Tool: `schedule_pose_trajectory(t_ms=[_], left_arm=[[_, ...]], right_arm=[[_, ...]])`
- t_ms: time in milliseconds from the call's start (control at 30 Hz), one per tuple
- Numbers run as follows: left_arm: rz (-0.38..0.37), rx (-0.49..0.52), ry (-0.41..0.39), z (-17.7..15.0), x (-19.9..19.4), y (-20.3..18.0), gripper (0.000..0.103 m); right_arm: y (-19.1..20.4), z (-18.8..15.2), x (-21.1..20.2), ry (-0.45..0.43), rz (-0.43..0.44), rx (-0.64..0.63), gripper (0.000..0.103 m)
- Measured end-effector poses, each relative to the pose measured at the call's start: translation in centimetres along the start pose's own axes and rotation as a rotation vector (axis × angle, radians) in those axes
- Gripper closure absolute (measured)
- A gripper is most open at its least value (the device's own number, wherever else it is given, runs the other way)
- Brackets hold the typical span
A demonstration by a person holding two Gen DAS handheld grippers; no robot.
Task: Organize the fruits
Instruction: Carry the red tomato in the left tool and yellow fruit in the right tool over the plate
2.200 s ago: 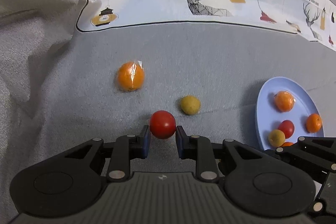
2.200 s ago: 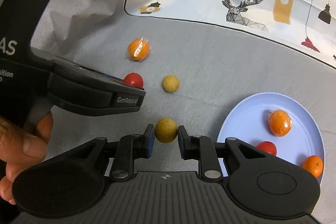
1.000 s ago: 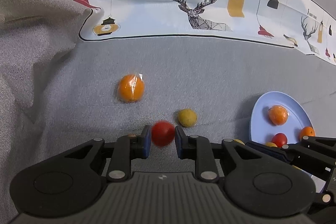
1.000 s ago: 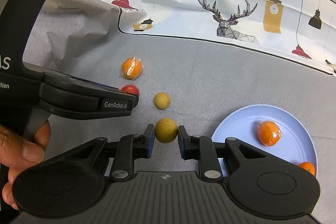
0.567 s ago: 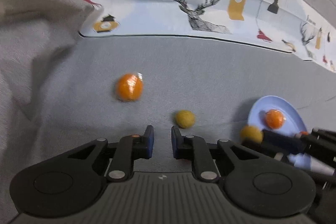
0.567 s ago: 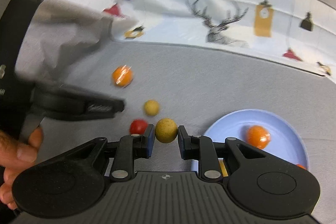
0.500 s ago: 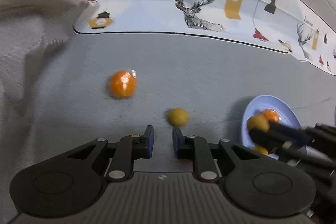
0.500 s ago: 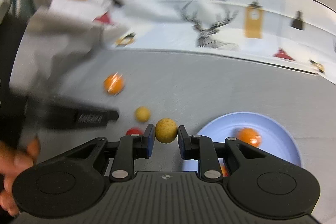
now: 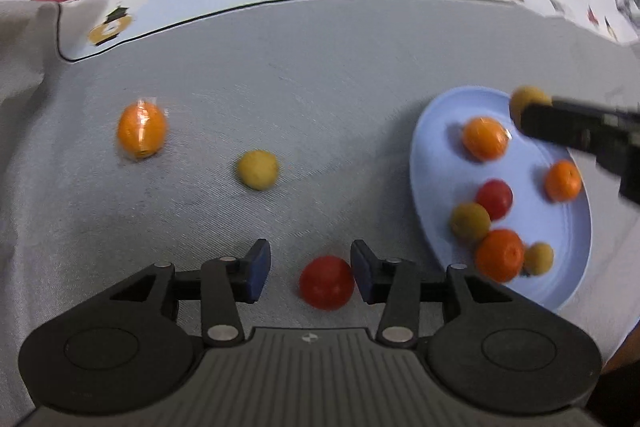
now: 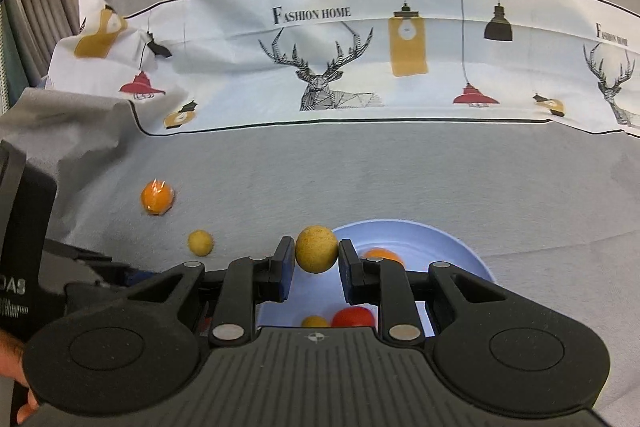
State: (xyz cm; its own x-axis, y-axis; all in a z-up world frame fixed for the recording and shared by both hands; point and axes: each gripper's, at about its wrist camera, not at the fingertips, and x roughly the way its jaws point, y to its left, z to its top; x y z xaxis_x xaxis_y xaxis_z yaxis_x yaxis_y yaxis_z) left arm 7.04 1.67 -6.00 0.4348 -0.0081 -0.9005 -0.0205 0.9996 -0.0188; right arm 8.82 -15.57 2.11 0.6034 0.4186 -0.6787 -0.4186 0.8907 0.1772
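Observation:
A red tomato (image 9: 326, 282) lies on the grey cloth between the jaws of my left gripper (image 9: 309, 273). The jaws are opening; the tomato sits close to the right finger, with a wide gap to the left one. My right gripper (image 10: 316, 254) is shut on a round yellow fruit (image 10: 316, 247), held over the near-left part of the light blue plate (image 10: 440, 239). In the left wrist view that yellow fruit (image 9: 527, 100) hangs above the far rim of the plate (image 9: 432, 155). The plate holds several oranges, tomatoes and yellow fruits.
A plastic-wrapped orange (image 9: 141, 131) and a loose yellow fruit (image 9: 257, 169) lie on the cloth left of the plate. A printed cloth with deer (image 10: 320, 75) runs along the back. Grey fabric is bunched up at the left (image 10: 60, 123).
The tomato slipped out of my left gripper onto the cloth. That gripper moved right and down and its jaws spread around the tomato. My right gripper carried the yellow fruit over the plate.

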Motion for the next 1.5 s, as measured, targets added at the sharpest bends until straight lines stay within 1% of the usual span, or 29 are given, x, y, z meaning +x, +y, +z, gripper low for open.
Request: schedule_pose_trajectory(t_ms=[67, 133, 233, 333, 467, 633, 800, 867, 1033, 1133, 1200, 1333, 1500], left_arm=[[0.002, 0.011, 0.003, -0.2, 0.0, -0.2, 0.055], [0.001, 0.020, 0.002, -0.3, -0.2, -0.3, 0.062], [-0.006, 0.042, 0.009, -0.6, -0.2, -0.6, 0.067], [-0.002, 0.069, 0.027, -0.8, -0.1, -0.9, 0.068], [0.000, 0.083, 0.028, -1.1, -0.2, -0.9, 0.070], [0.019, 0.078, 0.011, -0.9, -0.8, -0.7, 0.071], [0.019, 0.066, -0.034, -0.2, -2.2, -0.8, 0.071], [0.002, 0.062, -0.074, 0.2, -3.2, -1.2, 0.071], [-0.087, 0.073, -0.177, 0.9, -5.5, -2.8, 0.071], [-0.145, 0.111, -0.214, 1.2, -6.2, -4.4, 0.071], [-0.182, 0.155, -0.237, 1.2, -6.5, -5.9, 0.071], [-0.219, 0.239, -0.242, 0.9, -5.9, -9.2, 0.071], [-0.225, 0.282, -0.208, 0.8, -4.2, -12.1, 0.071]], right_arm=[[-0.3, 0.0, -0.2, -0.002, 0.002, 0.011, 0.078], [-0.4, 0.1, -0.3, -0.003, 0.004, 0.020, 0.078], [-0.2, 0.1, -0.4, -0.007, 0.006, 0.014, 0.078], [0.0, 0.0, -0.6, -0.008, 0.006, 0.011, 0.078], [-0.2, 0.0, -0.6, -0.010, -0.003, 0.018, 0.078], [-0.4, 0.0, -0.8, -0.015, -0.013, 0.027, 0.078], [-1.1, 0.0, -1.1, -0.020, -0.027, 0.036, 0.078], [-1.7, 0.0, -1.4, -0.026, -0.037, 0.044, 0.078], [-4.3, -0.4, -2.2, -0.035, -0.074, 0.091, 0.078], [-5.9, -0.7, -2.5, -0.032, -0.093, 0.113, 0.078], [-6.7, -0.9, -2.6, -0.028, -0.106, 0.121, 0.078], [-7.8, -1.2, -2.4, -0.003, -0.124, 0.129, 0.078], [-8.3, -1.4, -1.9, 0.019, -0.124, 0.126, 0.078]])
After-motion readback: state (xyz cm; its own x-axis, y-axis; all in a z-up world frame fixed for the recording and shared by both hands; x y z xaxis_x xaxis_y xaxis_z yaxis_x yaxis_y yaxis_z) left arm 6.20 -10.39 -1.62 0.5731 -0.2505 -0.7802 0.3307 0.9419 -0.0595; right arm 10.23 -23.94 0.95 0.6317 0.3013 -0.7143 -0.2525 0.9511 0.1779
